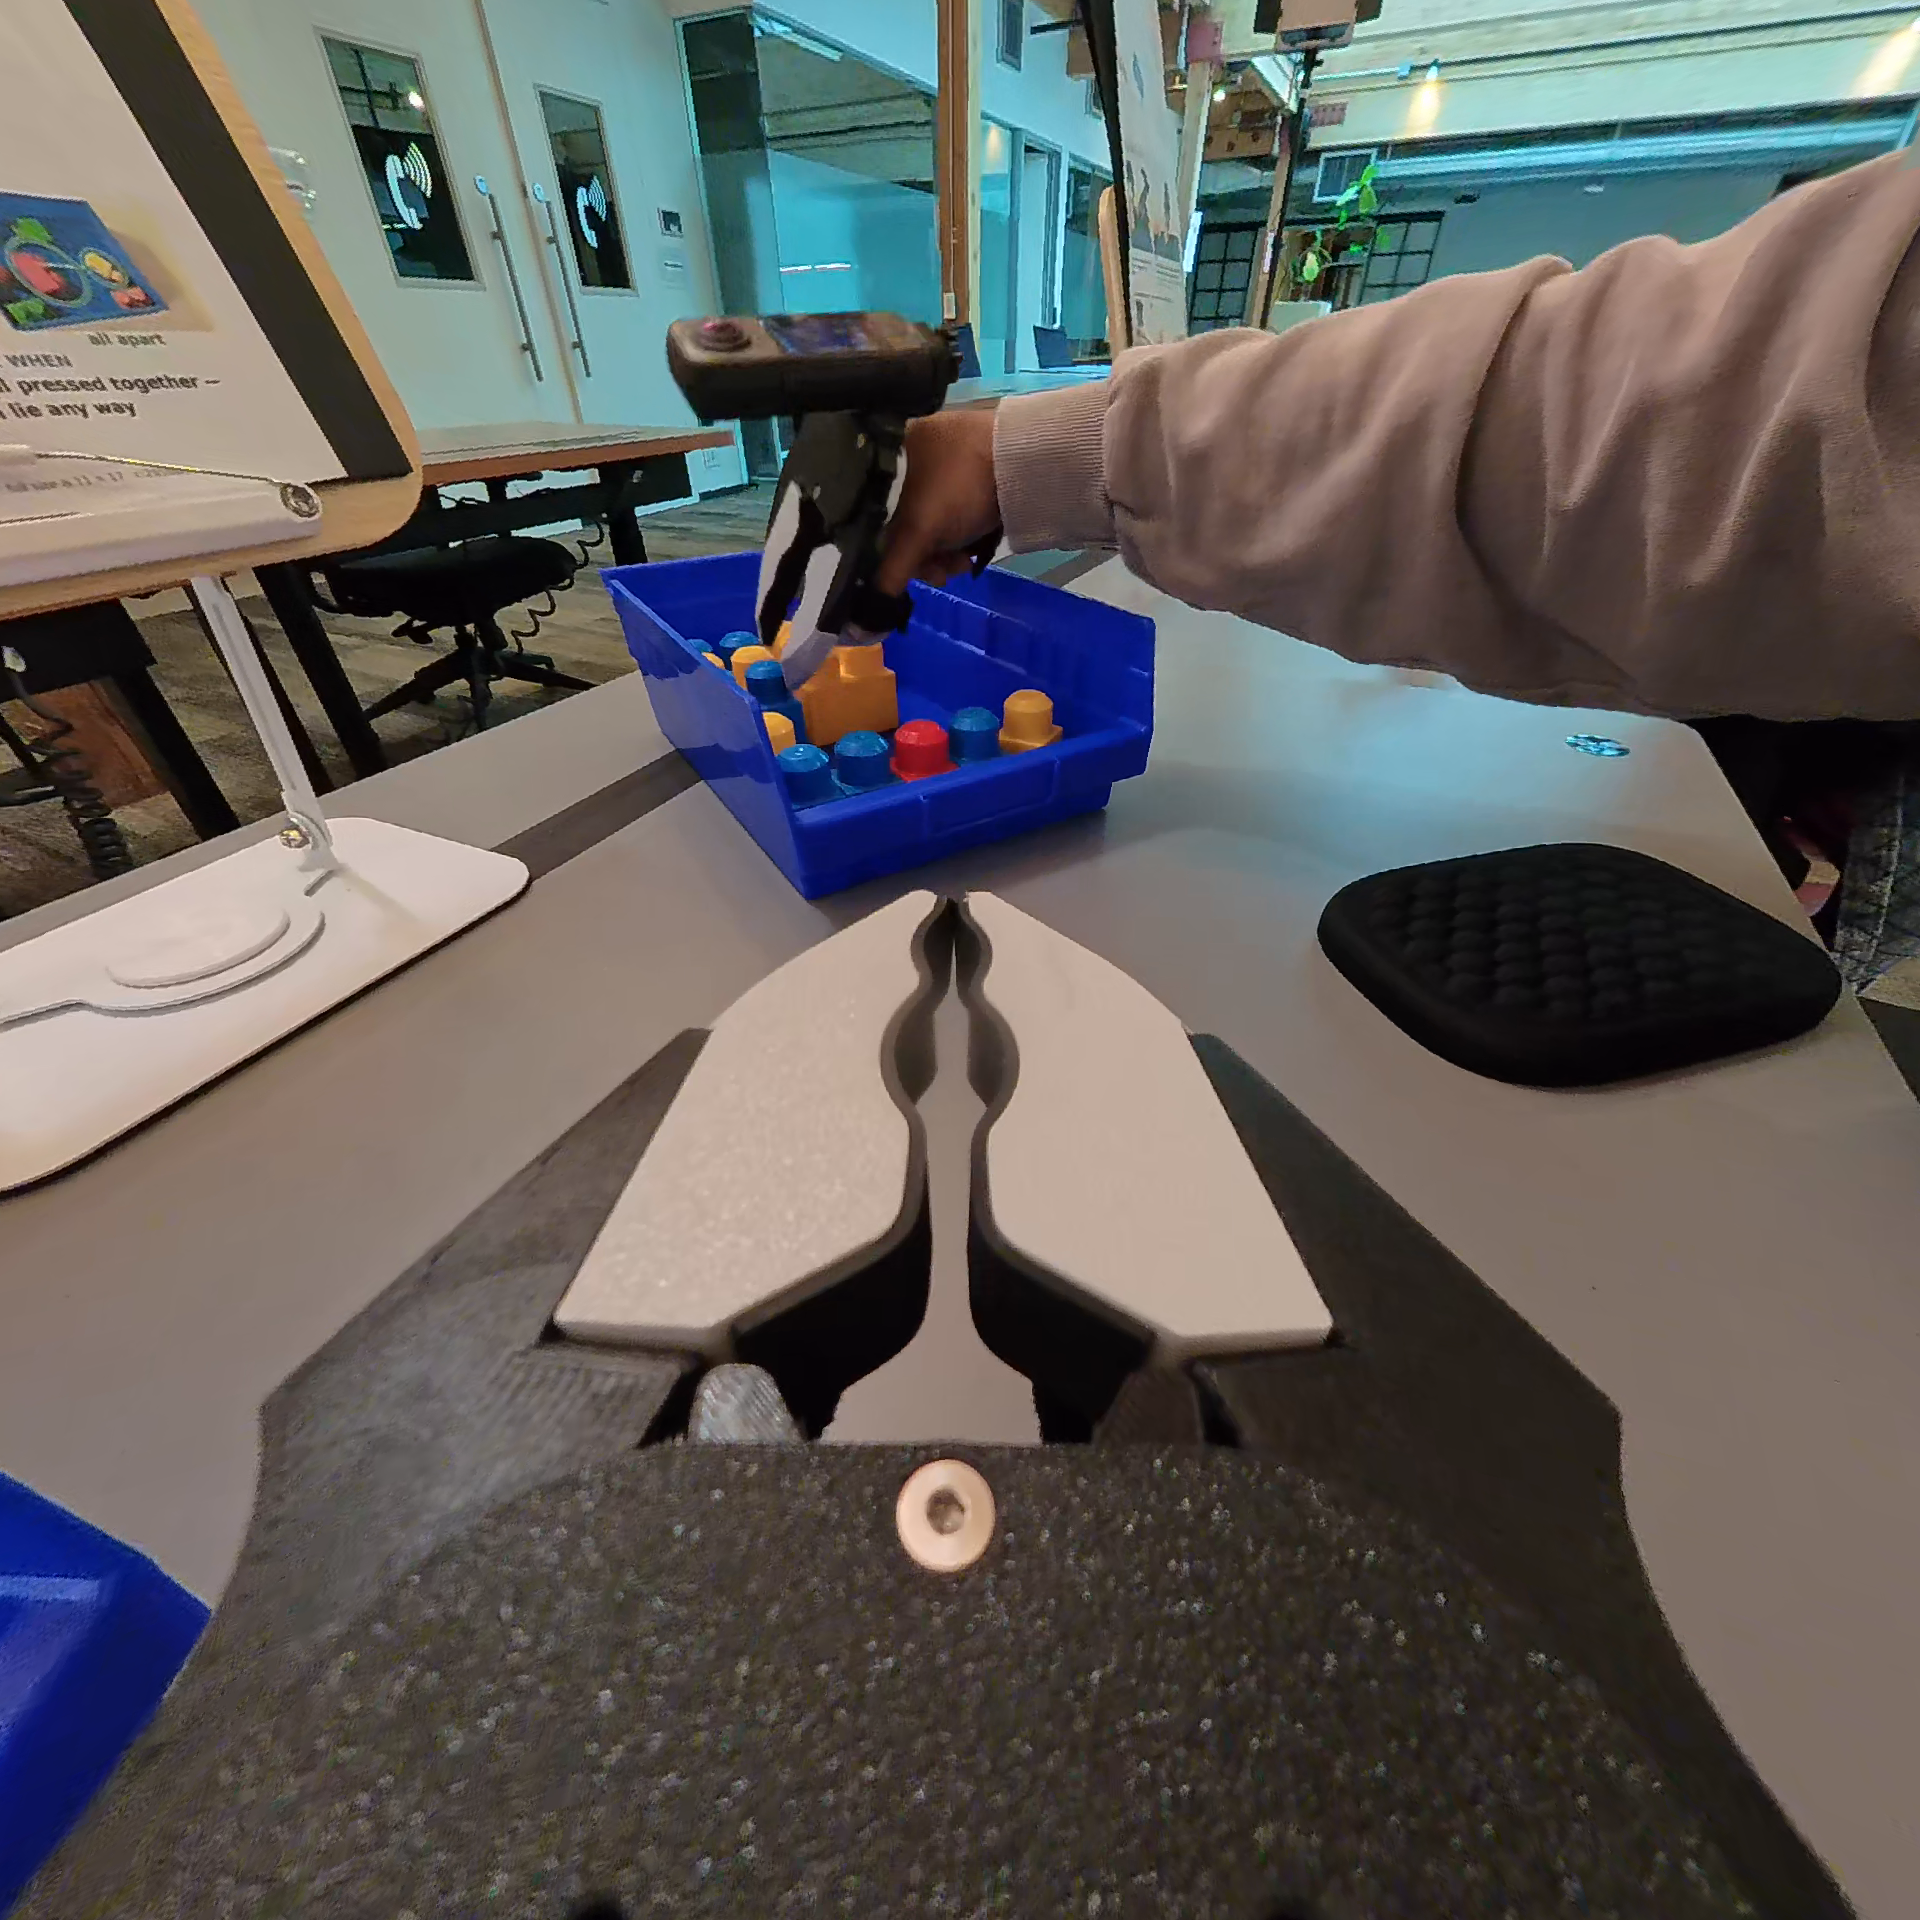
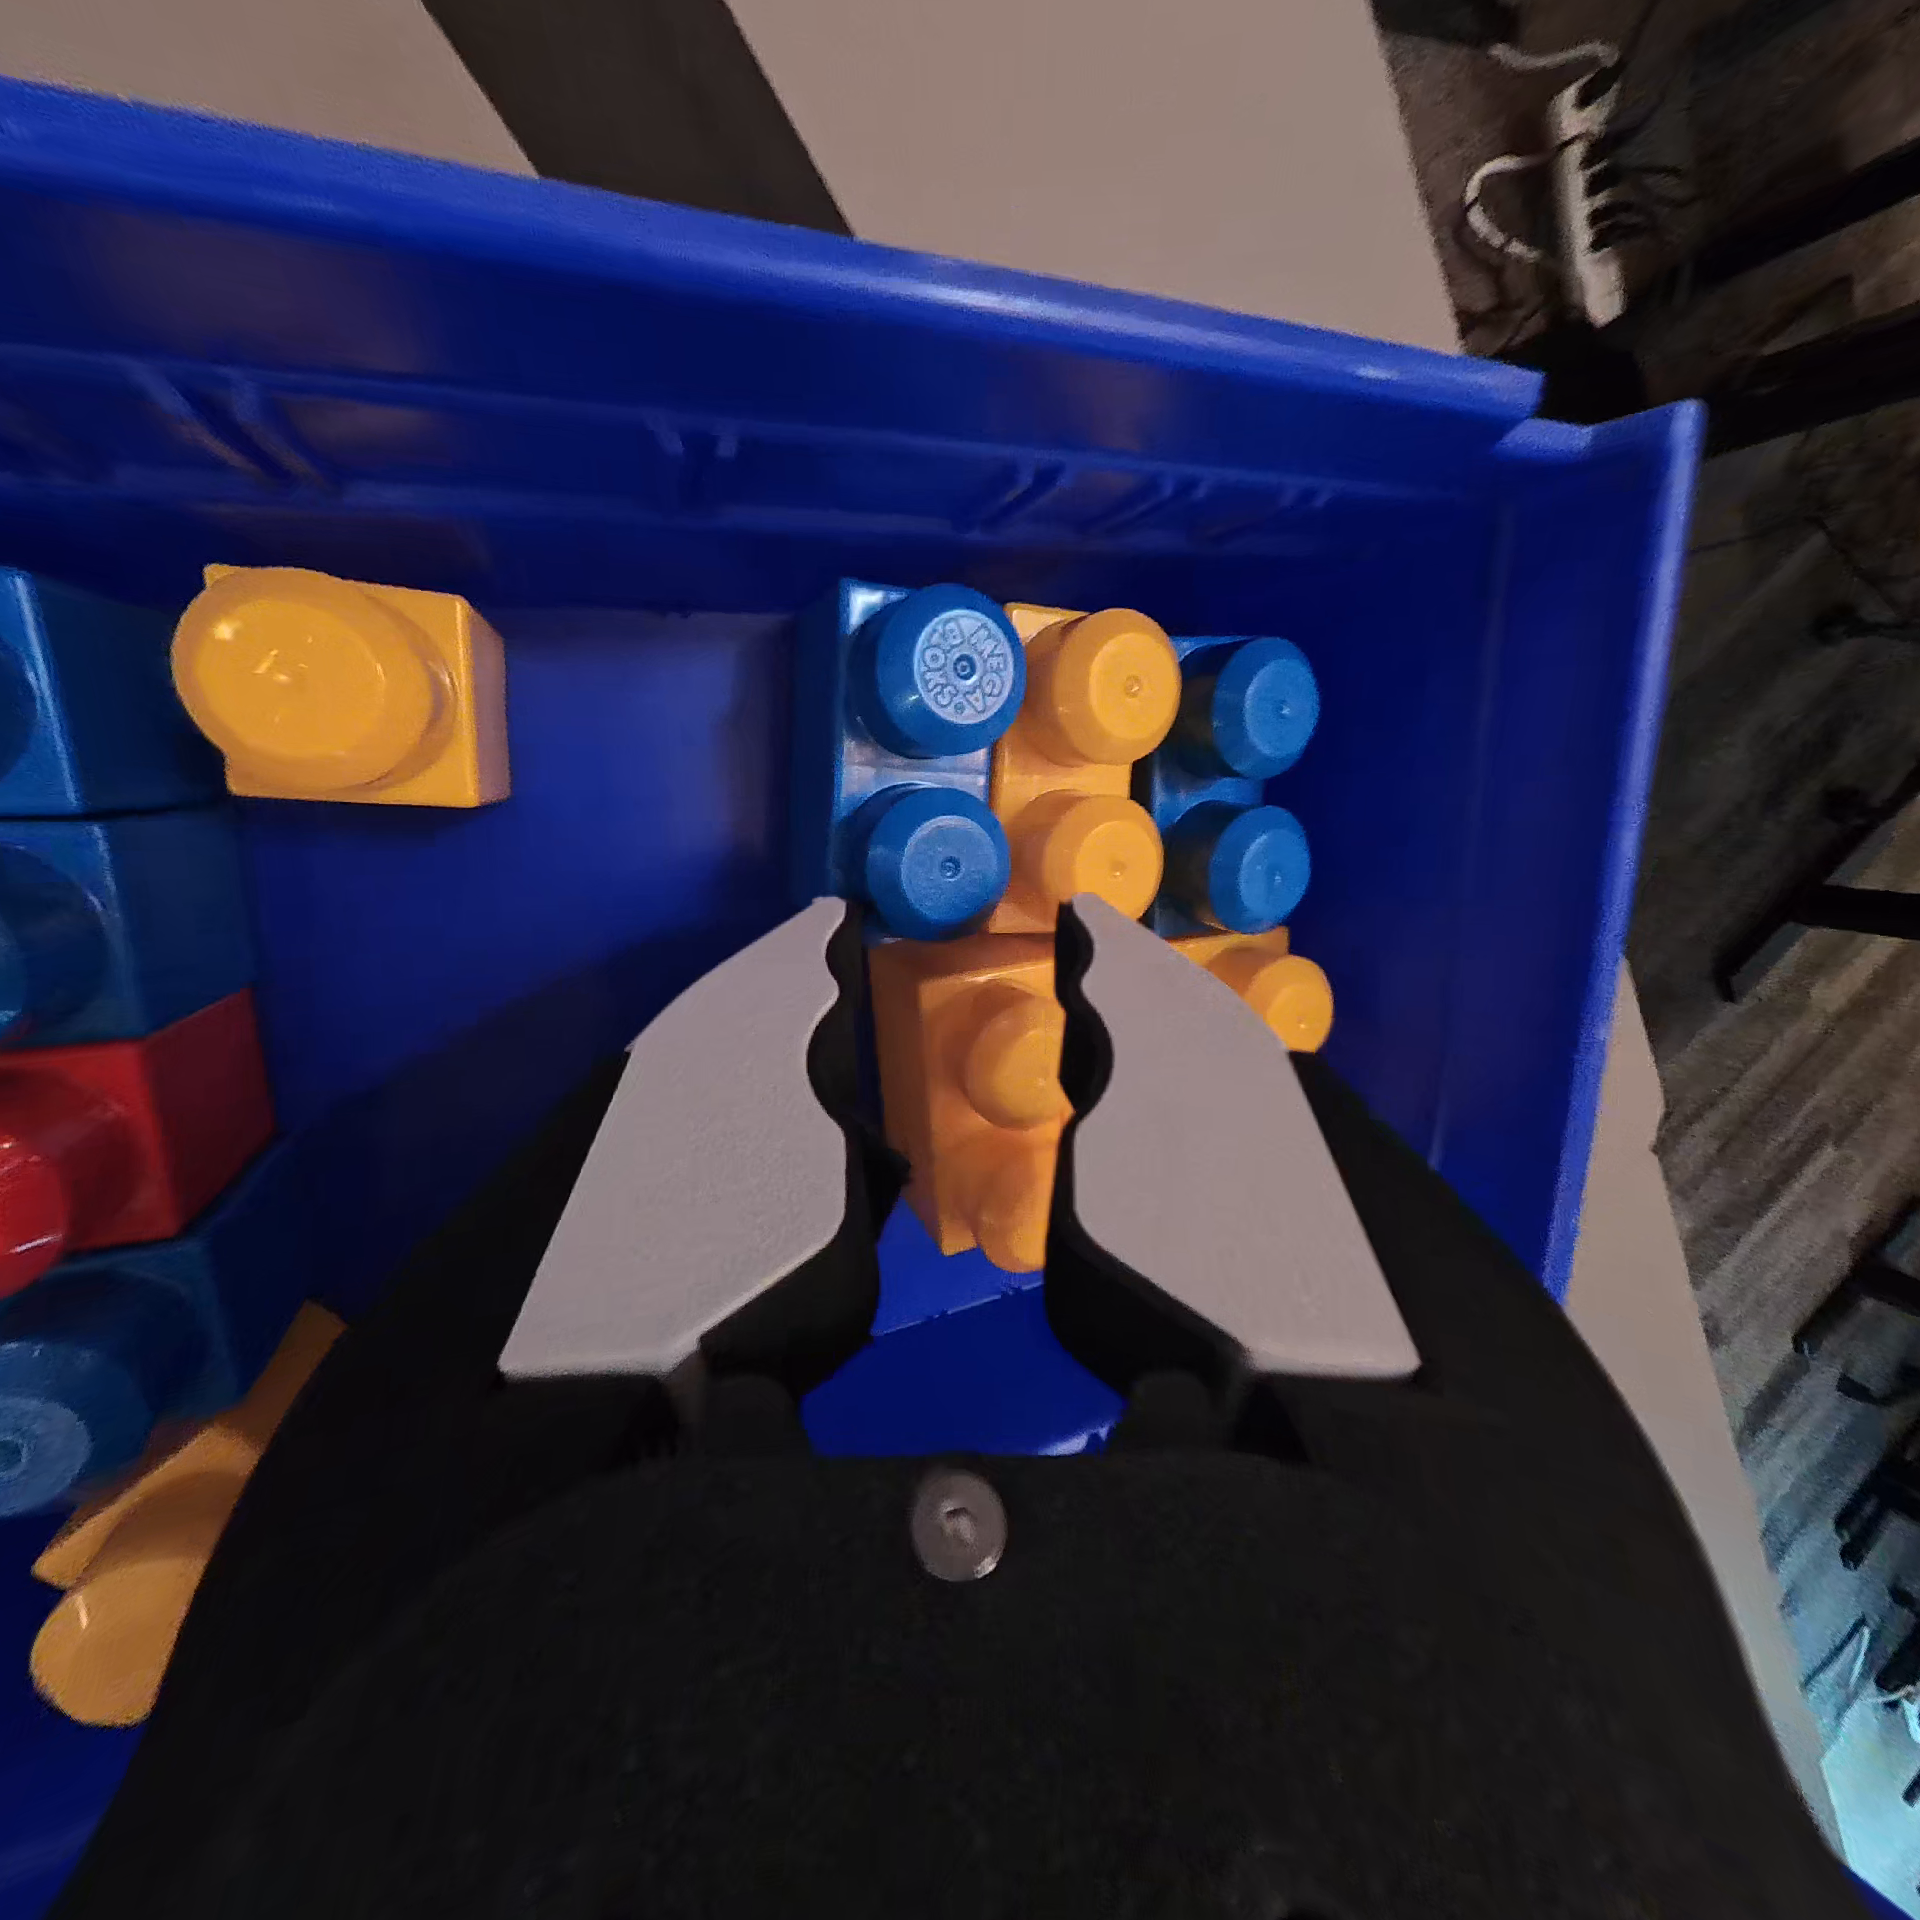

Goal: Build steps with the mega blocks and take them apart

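Note:
A blue bin (image 1: 935, 821) on the grey table holds several blue, orange and red mega blocks. My right gripper (image 1: 795, 649) reaches down into the bin from the right. In the right wrist view the right gripper (image 2: 958, 920) is shut on an orange block (image 2: 966, 1091), one finger on each side of it. Just past its tips stand a blue two-stud block (image 2: 925, 748), an orange one (image 2: 1091, 769) and another blue one (image 2: 1247, 790) near the bin wall (image 2: 727, 364). My left gripper (image 1: 951, 909) is shut and empty, low over the table in front of the bin.
A white stand (image 1: 208, 935) carrying an instruction board sits at the left. A black padded mat (image 1: 1569, 956) lies at the right. A person's sleeve (image 1: 1507, 447) crosses above the table. A blue object (image 1: 62, 1662) shows at the lower left. A red block (image 2: 135, 1112) lies left in the bin. Some 40 cm of space lies between my two pairs of fingers. The blue object (image 1: 62, 1662) is closer to my left gripper, around 20 cm from its tips; the right tips are 45 cm off.

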The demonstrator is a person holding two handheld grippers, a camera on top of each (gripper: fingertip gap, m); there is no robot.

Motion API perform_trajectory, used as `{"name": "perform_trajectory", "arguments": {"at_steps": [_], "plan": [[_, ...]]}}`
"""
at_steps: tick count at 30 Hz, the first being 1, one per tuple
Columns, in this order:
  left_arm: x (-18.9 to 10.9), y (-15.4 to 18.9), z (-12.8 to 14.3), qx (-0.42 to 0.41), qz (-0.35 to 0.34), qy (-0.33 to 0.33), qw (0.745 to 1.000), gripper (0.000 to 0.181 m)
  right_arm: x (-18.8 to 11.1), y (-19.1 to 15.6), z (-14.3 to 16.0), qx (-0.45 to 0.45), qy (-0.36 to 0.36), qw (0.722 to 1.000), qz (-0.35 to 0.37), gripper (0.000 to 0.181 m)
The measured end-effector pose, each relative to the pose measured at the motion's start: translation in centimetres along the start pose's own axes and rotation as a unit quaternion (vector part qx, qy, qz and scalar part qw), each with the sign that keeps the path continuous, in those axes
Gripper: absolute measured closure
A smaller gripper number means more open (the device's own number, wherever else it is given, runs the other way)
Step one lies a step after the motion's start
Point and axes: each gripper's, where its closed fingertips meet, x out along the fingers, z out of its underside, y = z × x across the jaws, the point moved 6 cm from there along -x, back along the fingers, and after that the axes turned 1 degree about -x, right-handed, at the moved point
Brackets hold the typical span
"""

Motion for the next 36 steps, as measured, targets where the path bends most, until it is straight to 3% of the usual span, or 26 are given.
{"name": "perform_trajectory", "arguments": {"at_steps": [3,7,10,14,19,24,31,36], "plan": [[-0.1,-0.2,-0.1,0.002,-0.008,0.001,1.000,0.181,-2.1,-0.4,-0.7,0.026,0.062,0.998,0.009,0.144],[-1.0,-1.6,-0.8,0.007,-0.058,0.010,0.998,0.181,-8.3,-3.4,-3.2,0.091,0.235,0.968,-0.010,0.143],[-2.8,-4.3,-1.9,0.013,-0.149,0.007,0.989,0.181,-13.2,-7.7,-4.1,0.133,0.361,0.922,-0.040,0.147],[-6.3,-9.4,-3.6,-0.025,-0.278,0.003,0.960,0.174,-16.4,-14.2,-3.5,0.152,0.432,0.886,-0.069,0.148],[-9.9,-17.0,-4.2,-0.056,-0.420,-0.012,0.906,0.150,-17.2,-19.9,-2.2,0.176,0.479,0.856,-0.088,0.148],[-11.7,-24.8,-1.8,-0.094,-0.519,-0.084,0.845,0.136,-16.4,-22.7,-1.4,0.179,0.498,0.844,-0.082,0.149],[-12.2,-31.0,1.7,-0.137,-0.561,-0.163,0.800,0.131,-16.3,-22.8,-1.0,0.186,0.507,0.838,-0.081,0.149],[-11.8,-32.7,4.0,-0.150,-0.549,-0.213,0.794,0.145,-16.5,-23.0,-0.8,0.184,0.514,0.834,-0.080,0.149]]}}
